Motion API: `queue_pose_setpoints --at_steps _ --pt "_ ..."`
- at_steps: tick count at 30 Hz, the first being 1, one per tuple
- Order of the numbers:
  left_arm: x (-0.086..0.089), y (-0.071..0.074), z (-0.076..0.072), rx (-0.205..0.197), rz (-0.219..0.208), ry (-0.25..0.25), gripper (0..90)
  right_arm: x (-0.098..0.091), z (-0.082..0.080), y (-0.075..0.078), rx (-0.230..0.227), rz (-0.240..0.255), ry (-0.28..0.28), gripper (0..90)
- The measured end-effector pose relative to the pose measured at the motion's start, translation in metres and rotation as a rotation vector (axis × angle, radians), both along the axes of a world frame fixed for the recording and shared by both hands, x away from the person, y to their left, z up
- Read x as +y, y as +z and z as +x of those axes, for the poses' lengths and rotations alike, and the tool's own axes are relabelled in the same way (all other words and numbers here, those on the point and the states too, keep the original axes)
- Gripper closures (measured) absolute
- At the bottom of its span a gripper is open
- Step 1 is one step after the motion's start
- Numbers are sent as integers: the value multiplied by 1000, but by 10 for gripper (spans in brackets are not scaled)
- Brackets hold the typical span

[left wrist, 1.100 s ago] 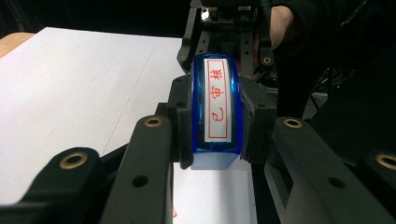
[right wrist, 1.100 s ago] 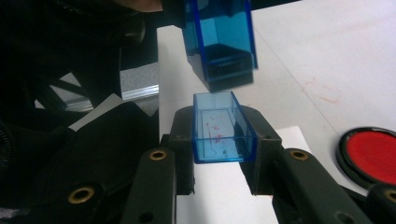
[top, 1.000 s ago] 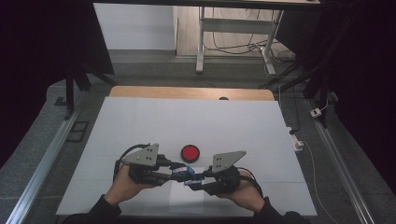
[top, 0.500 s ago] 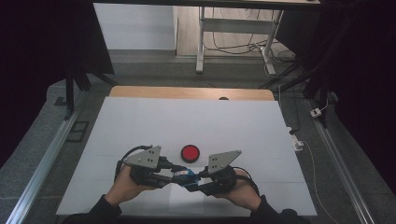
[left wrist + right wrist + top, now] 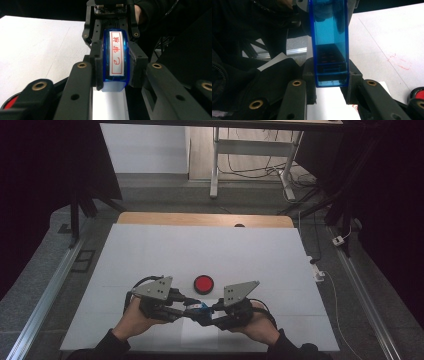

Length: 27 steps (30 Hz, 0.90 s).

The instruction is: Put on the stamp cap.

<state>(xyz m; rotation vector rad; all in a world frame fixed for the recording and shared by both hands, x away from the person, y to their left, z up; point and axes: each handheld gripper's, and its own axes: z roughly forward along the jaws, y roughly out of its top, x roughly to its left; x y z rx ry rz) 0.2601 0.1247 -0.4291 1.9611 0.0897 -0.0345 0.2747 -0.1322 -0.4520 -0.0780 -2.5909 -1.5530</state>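
A blue see-through stamp (image 5: pixel 198 307) hangs between both grippers just above the table's near edge. My left gripper (image 5: pixel 187 306) is shut on one end of it, and my right gripper (image 5: pixel 207 312) is shut on the other. In the left gripper view the stamp (image 5: pixel 116 56) shows a white label with red characters, pinched by my left gripper (image 5: pixel 115 67), with the right gripper behind it. In the right gripper view the blue casing (image 5: pixel 329 32) stands upright between the pads of my right gripper (image 5: pixel 331 75).
A round red pad (image 5: pixel 203 283) lies on the white table (image 5: pixel 150 250) just beyond the grippers. A white paper sheet (image 5: pixel 200 337) lies under them. A wooden strip (image 5: pixel 200 219) edges the table's far side, and metal rails run along both sides.
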Motion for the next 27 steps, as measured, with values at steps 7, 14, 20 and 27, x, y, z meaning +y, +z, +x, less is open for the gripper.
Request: queue_pose_setpoints --at_steps 7,14,20,27 --pt "1 -1 1 24 -18 -9 698 -1 -1 1 -12 18 15 696" --pt "-1 -2 2 28 9 3 697 0 0 -2 8 0 4 691" --pt "-1 0 1 19 26 22 697 1 0 -3 1 -12 -15 663" --pt "3 2 2 20 12 36 697 1 -1 -3 3 -18 -38 608"
